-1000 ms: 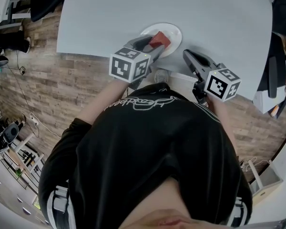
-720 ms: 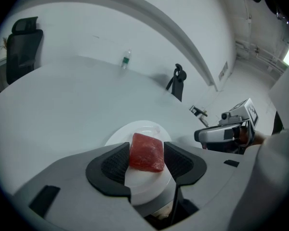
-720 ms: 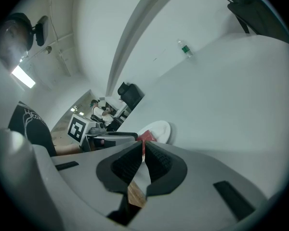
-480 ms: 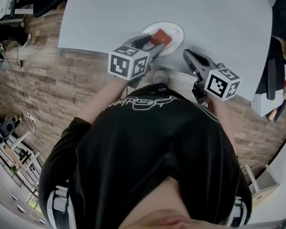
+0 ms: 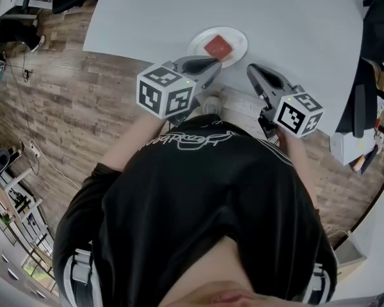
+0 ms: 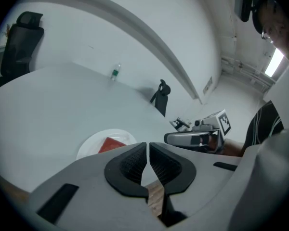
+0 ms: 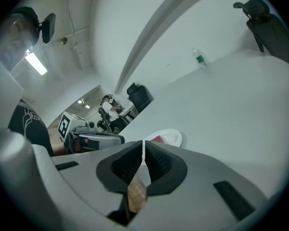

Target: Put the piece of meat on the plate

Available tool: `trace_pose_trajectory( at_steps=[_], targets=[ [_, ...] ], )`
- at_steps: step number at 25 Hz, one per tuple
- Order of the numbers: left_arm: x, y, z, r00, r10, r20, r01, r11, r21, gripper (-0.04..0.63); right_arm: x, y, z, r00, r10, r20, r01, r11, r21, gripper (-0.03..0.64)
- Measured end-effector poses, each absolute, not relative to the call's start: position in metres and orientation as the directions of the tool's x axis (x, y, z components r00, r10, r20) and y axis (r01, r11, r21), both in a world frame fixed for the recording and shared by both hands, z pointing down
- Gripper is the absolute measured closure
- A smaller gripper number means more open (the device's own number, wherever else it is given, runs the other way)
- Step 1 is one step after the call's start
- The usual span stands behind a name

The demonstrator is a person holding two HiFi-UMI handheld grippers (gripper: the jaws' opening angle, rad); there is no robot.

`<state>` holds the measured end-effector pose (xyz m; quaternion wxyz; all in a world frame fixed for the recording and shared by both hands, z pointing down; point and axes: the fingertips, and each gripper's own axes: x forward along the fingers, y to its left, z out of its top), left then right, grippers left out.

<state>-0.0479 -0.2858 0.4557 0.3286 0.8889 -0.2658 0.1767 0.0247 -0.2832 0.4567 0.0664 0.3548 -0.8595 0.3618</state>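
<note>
A red, square piece of meat (image 5: pixel 217 45) lies flat on the white plate (image 5: pixel 198 40) near the table's front edge. My left gripper (image 5: pixel 212 64) hangs just short of the plate, apart from the meat. Its jaws have just been closing and now stand shut with nothing between them. In the left gripper view the plate (image 6: pixel 91 146) and meat (image 6: pixel 111 144) show beyond the left gripper (image 6: pixel 148 146). My right gripper (image 5: pixel 253 71) hovers to the plate's right, shut and empty. The right gripper view has the plate (image 7: pixel 172 137) ahead of the right gripper (image 7: pixel 143 146).
The white table (image 5: pixel 275 18) stretches far beyond the plate. A small bottle (image 6: pixel 114 73) stands at its far side, and black chairs (image 6: pixel 160 94) sit around it. Wood floor (image 5: pixel 64 107) lies under the grippers at the table's front edge.
The left gripper, which was over the plate at the meat, has pulled back toward the person and risen. The meat now lies uncovered on the plate. The right gripper rose slightly.
</note>
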Motion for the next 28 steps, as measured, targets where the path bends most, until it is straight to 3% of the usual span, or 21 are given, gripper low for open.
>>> trace_pose_trajectory(
  at_steps=[8,28],
  targets=[
    [-0.034,-0.231,0.399,0.834,-0.384,0.396,-0.54,-0.716,0.443,0.588,0.026,-0.251,0.414,-0.782,-0.545,0.301,-0.612,0.581,-0.536,0.597],
    [0.018,-0.033,0.331,0.767,-0.58,0.275,-0.641,-0.676,0.363,0.588,0.076,-0.051,0.331,-0.871,-0.452,0.191,-0.491,0.804,-0.336,0.597]
  ],
)
